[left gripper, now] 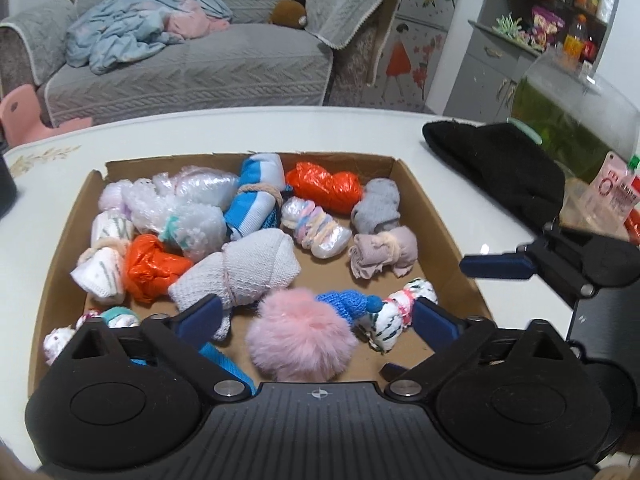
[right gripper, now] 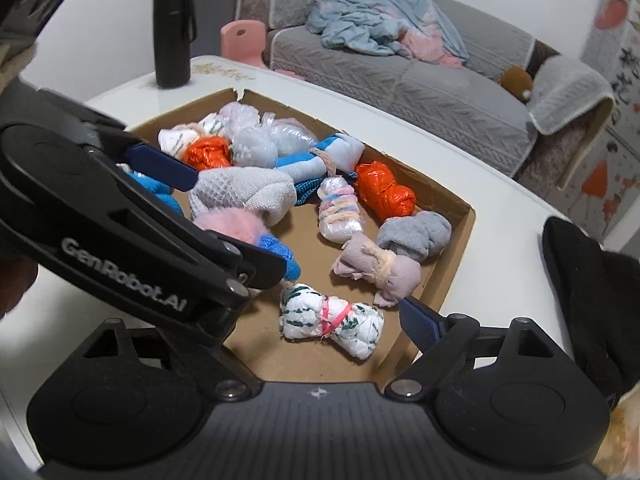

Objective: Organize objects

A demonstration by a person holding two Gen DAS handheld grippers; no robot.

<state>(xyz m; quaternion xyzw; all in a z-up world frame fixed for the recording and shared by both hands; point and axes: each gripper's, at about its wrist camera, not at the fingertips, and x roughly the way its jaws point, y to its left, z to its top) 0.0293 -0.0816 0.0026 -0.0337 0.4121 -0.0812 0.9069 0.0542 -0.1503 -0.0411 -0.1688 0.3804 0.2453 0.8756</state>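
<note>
A shallow cardboard box (left gripper: 436, 208) at the white table's (left gripper: 280, 128) centre holds tied bundles, a fluffy pink pompom (left gripper: 300, 340) at six o'clock between the spread, empty left gripper (left gripper: 316, 316); right gripper (right gripper: 320, 320) likewise spread; grey sofa (left gripper: 200, 68) at twelve.

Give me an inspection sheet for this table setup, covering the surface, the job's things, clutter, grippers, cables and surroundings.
Surface: white table, mostly bare around the box.
Job's things: cardboard box holding tied bundles of socks and bags; pink pompom and white-green bundle lie nearest.
Clutter: black cloth beside the box; black bottle on the far corner.
Grippers: left gripper open above the pompom, holding nothing; right gripper open over the white-green bundle, empty.
Cables: nothing seen.
Surroundings: grey sofa with a blue blanket; shelf of goods.
</note>
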